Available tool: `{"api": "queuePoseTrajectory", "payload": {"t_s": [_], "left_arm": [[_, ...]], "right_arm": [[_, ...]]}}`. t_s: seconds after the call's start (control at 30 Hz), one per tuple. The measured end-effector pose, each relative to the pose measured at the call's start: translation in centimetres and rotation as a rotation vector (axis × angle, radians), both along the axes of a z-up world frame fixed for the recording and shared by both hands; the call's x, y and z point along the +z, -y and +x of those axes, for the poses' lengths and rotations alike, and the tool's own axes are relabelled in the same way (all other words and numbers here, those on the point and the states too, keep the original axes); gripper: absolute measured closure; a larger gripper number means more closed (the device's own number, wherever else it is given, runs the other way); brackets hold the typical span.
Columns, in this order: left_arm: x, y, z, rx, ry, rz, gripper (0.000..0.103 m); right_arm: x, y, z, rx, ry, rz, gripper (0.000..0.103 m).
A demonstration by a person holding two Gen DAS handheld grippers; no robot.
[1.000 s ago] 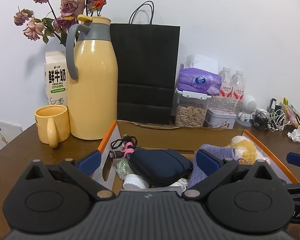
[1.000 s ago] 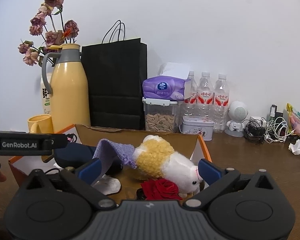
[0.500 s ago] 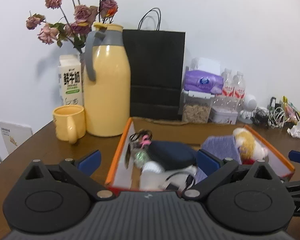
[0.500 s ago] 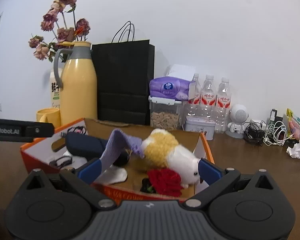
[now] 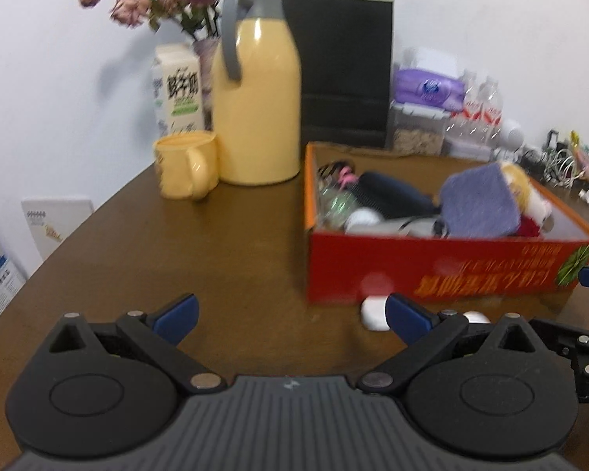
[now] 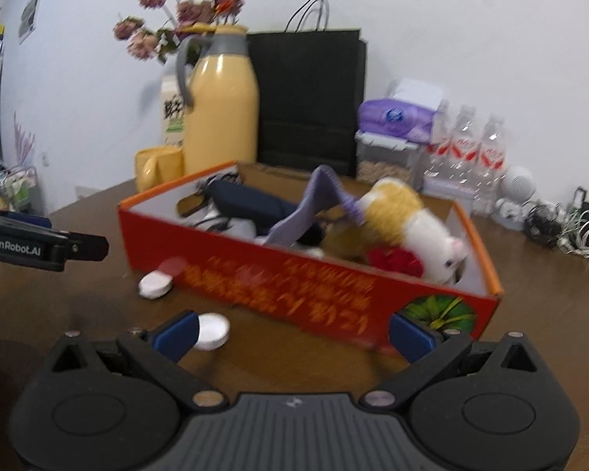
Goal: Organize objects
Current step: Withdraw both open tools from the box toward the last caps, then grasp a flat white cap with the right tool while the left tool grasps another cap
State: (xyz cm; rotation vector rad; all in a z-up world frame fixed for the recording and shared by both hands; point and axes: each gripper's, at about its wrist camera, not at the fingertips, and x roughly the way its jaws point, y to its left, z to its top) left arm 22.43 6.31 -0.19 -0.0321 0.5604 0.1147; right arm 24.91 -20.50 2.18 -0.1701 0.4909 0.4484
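Left wrist view, left gripper hovering with fingers spread apart and empty, red box sitting on brown counter, holding plush toy, purple cloth, dark pouch, right gripper gaping wide beside two white discs.
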Motion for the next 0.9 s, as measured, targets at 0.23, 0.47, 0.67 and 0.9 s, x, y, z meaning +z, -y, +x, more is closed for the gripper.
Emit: {"api": "queuePoseTrajectory", "payload": {"t_s": [0.23,0.47,0.67,0.9], "left_arm": [[-0.6,-1.1,-0.5,-0.001,-0.023,-0.018,0.000],[-1.0,-1.9,-0.3,0.002,-0.037,-0.053,0.000],[-1.4,-1.9,-0.1,-0.009,-0.049,-0.061,0.000],[-1.6,-1.6,-0.1,-0.007,-0.055,-0.052,0.000]], "right_arm": [[-1.1,-2.5,-0.1,0.050,-0.075,-0.013,0.003],[-1.8,-4.3,1.1,0.062,-0.148,-0.005,0.031],[-2.0,-4.8,1.6,0.063,-0.165,0.001,0.057],[-2.0,-5.1,1.5,0.083,-0.149,0.007,0.076]]}}
